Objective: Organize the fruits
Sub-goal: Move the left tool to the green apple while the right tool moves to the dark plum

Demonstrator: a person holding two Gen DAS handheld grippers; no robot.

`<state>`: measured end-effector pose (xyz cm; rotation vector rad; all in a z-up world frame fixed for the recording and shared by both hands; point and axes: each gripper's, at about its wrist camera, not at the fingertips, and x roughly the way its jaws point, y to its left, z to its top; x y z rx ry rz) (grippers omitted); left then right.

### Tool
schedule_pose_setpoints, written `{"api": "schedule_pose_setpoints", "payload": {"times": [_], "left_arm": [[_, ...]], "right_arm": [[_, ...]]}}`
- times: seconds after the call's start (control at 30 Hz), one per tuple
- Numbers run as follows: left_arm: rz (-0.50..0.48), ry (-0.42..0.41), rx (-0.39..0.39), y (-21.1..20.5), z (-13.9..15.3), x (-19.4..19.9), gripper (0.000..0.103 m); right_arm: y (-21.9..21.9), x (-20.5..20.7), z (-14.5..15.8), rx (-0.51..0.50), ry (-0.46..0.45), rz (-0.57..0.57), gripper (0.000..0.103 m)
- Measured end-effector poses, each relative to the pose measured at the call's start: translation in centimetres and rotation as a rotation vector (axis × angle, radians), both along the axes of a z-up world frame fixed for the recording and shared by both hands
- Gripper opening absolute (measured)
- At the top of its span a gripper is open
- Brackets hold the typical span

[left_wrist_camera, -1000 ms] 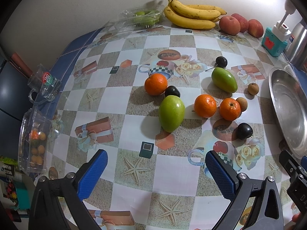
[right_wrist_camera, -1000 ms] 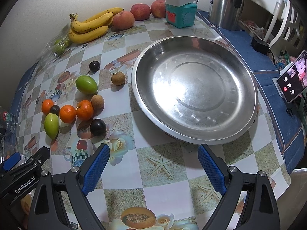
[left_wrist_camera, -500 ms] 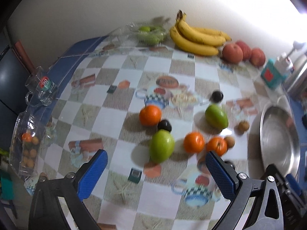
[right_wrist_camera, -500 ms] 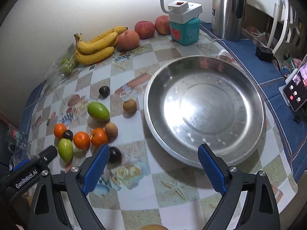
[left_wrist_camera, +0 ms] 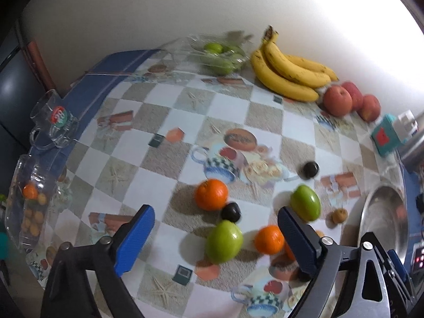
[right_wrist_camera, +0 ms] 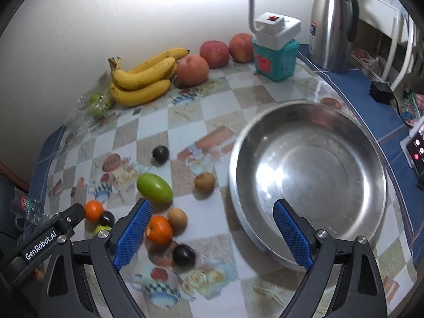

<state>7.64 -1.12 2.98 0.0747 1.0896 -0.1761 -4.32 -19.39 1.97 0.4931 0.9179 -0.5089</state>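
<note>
Both views pulled back; green mango (right_wrist_camera: 154,188) lies lengthwise toward steel basin (right_wrist_camera: 371,156)

A steel jug (right_wrist_camera: 331,23) stands at the counter's (right_wrist_camera: 185,122) far corner beside a teal box (right_wrist_camera: 274,59) topped by a white lamp base (right_wrist_camera: 277,30). A glass mug (left_wrist_camera: 54,120) sits on the blue cloth (left_wrist_camera: 111,76); a phone (right_wrist_camera: 416,148) glows at the edge.

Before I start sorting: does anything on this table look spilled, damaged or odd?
Nothing spilled or damaged. The small fruits lie loose on the tablecloth beside the empty steel bowl; bananas and apples sit tidy by the wall.
</note>
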Motion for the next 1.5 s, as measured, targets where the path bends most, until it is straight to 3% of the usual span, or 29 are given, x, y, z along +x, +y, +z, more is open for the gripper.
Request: {"api": "schedule_pose_setpoints", "payload": {"times": [0.27, 0.43, 0.57, 0.8, 1.0, 1.1, 1.33, 1.5], "left_arm": [[0.031, 0.015, -0.018, 1.5, -0.2, 0.6, 0.091], [0.034, 0.079, -0.036, 1.9, -1.8, 0.7, 0.087], [0.033, 0.151, -0.035, 1.6, -3.7, 0.8, 0.081], [0.025, 0.236, -0.056, 0.9, -5.7, 0.6, 0.081], [0.033, 0.261, -0.046, 0.8, -6.4, 0.6, 0.081], [0.036, 0.27, -0.042, 0.7, -6.7, 0.6, 0.081], [0.033, 0.272, -0.039, 0.7, -6.9, 0.7, 0.081], [0.035, 0.282, -0.041, 0.5, -7.1, 0.9, 0.075]], "right_arm": [[1.1, 1.6, -0.7, 0.044, 0.006, 0.071, 0.093], [2.1, 1.9, -2.3, 0.078, 0.062, 0.119, 0.086], [3.1, 2.4, -3.6, 0.111, 0.101, 0.168, 0.086], [4.1, 2.9, -6.0, 0.119, 0.189, 0.21, 0.086], [4.0, 3.1, -7.6, 0.142, 0.238, 0.219, 0.086], [4.4, 3.4, -7.7, 0.102, 0.262, 0.229, 0.086], [5.0, 3.4, -7.6, 0.13, 0.26, 0.241, 0.086], [5.2, 4.0, -8.0, 0.072, 0.297, 0.234, 0.086]]}}
